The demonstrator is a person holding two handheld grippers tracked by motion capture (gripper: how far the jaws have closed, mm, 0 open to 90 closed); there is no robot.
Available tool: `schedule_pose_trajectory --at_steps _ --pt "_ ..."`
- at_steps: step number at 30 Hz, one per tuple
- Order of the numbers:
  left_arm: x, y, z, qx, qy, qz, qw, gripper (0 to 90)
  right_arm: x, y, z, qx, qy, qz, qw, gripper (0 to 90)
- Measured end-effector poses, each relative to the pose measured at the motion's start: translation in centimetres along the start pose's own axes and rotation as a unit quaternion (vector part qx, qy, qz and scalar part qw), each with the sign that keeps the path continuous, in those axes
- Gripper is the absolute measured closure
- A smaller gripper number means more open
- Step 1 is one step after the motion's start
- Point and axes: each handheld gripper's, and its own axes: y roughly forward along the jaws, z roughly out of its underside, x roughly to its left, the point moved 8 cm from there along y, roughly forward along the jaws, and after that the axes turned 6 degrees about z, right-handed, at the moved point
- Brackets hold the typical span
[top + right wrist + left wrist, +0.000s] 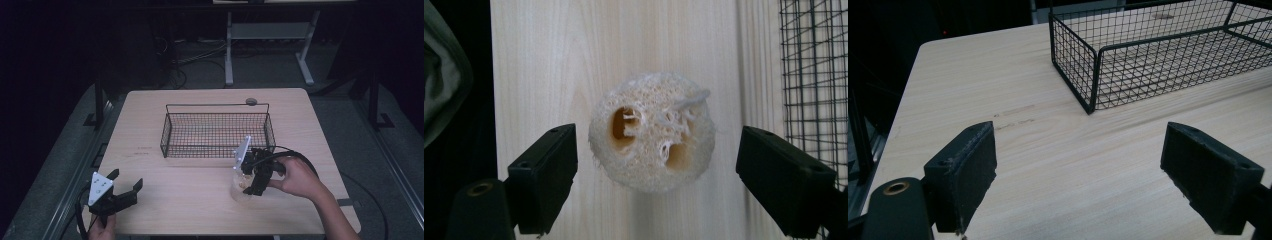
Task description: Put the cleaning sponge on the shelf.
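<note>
Loofah slice (652,132) is lying flat on the counter (549,60), sitting between the two jaws of the right claw (656,175), which is hanging directly over it with both jaws spread wide and touching nothing. A clear gap is showing on each side of the loofah, so the claw is gripping nothing at this point. To grasp well, I judge the claw should be coming straight down until the pads are flanking the loofah's rim, then closing gently, since the sponge looks soft and crushable. Just off one jaw, the wire basket (814,75) is standing close by, a likely drop spot. Well apart, the left claw (120,192) is idling wide open over bare counter, holding nothing.
</note>
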Motion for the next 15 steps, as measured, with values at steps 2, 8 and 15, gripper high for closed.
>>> schedule_pose_trajectory --at_steps 2,8,15 --pt "0.0 0.0 0.0 -0.002 -0.002 -0.001 1.0000 14.0 0.0 0.2 -0.2 0.001 -0.002 -0.002 1.0000 16.3" --pt "0.0 0.0 0.0 0.000 0.000 0.000 1.0000 14.1 0.2 1.0 -0.6 0.011 -0.011 -0.008 0.9998 16.3" --pt "0.0 0.0 0.0 -0.001 -0.001 0.000 1.0000 14.1 0.3 1.6 -0.7 0.029 -0.016 -0.013 0.9994 18.0"
